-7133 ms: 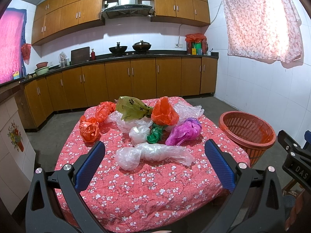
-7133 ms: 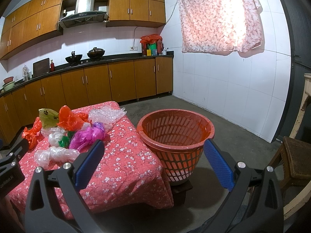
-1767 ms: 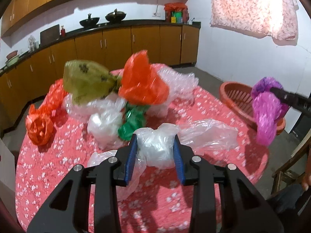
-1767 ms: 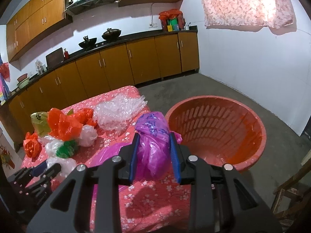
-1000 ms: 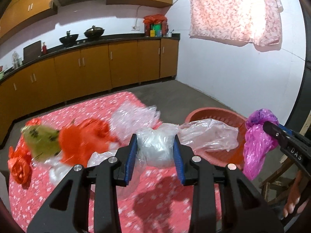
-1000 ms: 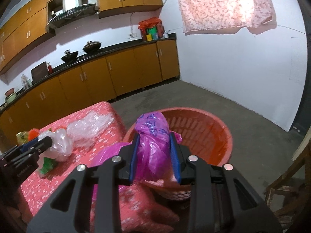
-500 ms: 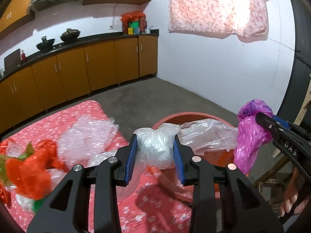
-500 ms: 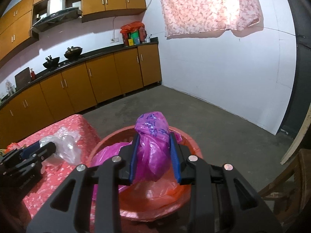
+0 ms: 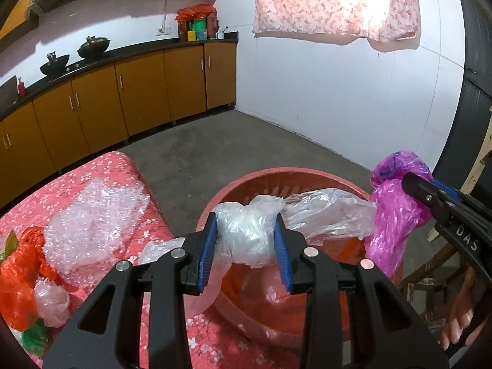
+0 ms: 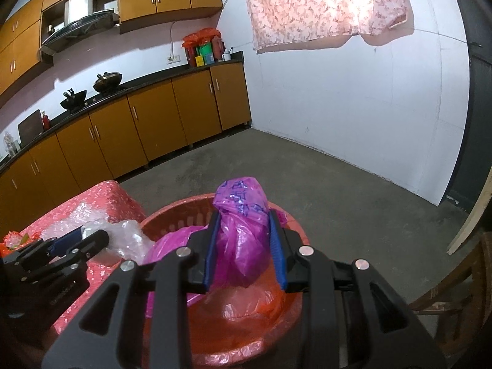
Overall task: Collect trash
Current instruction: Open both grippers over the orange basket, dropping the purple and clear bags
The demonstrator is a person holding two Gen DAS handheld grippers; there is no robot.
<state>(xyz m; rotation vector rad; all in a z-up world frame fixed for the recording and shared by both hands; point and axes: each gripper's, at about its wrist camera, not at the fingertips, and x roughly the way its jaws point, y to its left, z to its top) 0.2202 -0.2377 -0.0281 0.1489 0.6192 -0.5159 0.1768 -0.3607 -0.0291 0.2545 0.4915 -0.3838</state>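
Note:
My left gripper (image 9: 246,240) is shut on a clear plastic bag (image 9: 249,230) and holds it over the near rim of the orange trash basket (image 9: 295,175). My right gripper (image 10: 244,240) is shut on a purple plastic bag (image 10: 243,215) and holds it above the basket's (image 10: 246,323) inside. The purple bag (image 9: 396,203) also shows at the right of the left wrist view. The left gripper (image 10: 77,243) with the clear bag (image 10: 126,240) shows at the left of the right wrist view.
The table with a red flowered cloth (image 9: 123,166) stands left of the basket and carries bubble wrap (image 9: 92,212), an orange bag (image 9: 21,273), a small clear bag and a green one. A wooden chair (image 10: 461,292) stands at the right. Kitchen cabinets (image 9: 138,92) line the back wall.
Both grippers have swung right from the table with their bags and come closer over the basket. The bags stay gripped.

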